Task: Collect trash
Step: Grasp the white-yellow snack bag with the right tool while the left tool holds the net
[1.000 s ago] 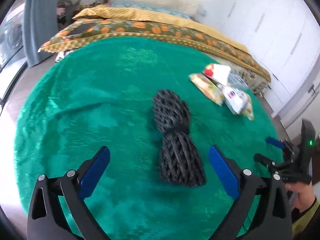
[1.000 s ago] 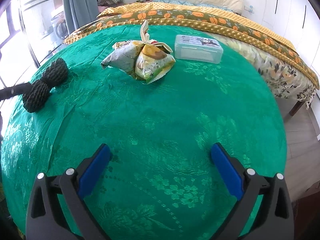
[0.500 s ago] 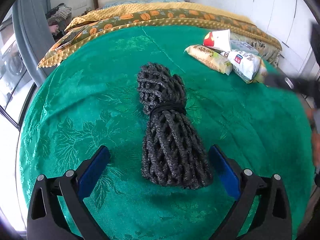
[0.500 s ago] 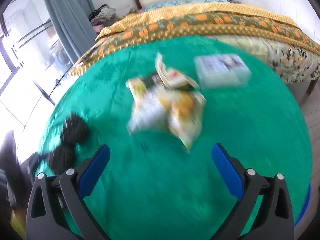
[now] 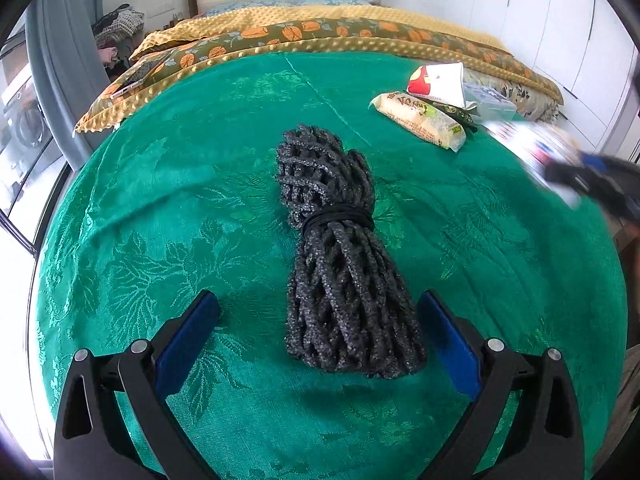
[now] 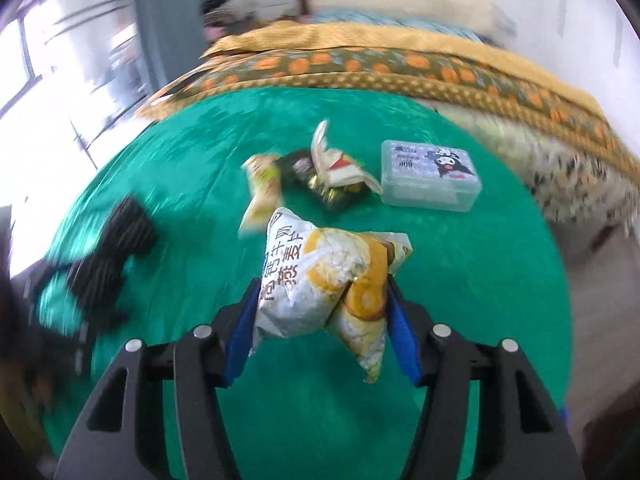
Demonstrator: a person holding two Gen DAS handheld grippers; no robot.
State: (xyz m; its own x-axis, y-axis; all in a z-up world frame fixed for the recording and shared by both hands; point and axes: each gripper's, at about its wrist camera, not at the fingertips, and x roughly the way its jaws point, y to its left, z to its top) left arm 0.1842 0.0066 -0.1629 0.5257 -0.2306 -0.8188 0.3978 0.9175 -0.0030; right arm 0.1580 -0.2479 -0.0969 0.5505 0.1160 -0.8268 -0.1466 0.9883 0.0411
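Observation:
My right gripper is shut on a white and yellow snack bag and holds it above the green tablecloth. More wrappers lie beyond it on the cloth. My left gripper is open, its blue fingers on either side of a bundled black mesh net bag tied with a black band. In the left wrist view a yellow snack packet and a red and white wrapper lie at the far right, and the right gripper shows blurred with the bag.
A clear plastic box with a cartoon label sits next to the wrappers. A bed with a yellow and orange-patterned blanket lies behind the round table. A grey curtain and window are at the left. White cupboards stand at the right.
My right gripper closed on the white and yellow snack bag and lifted it off the pile. My left gripper moved in so its fingers flank the black net bag.

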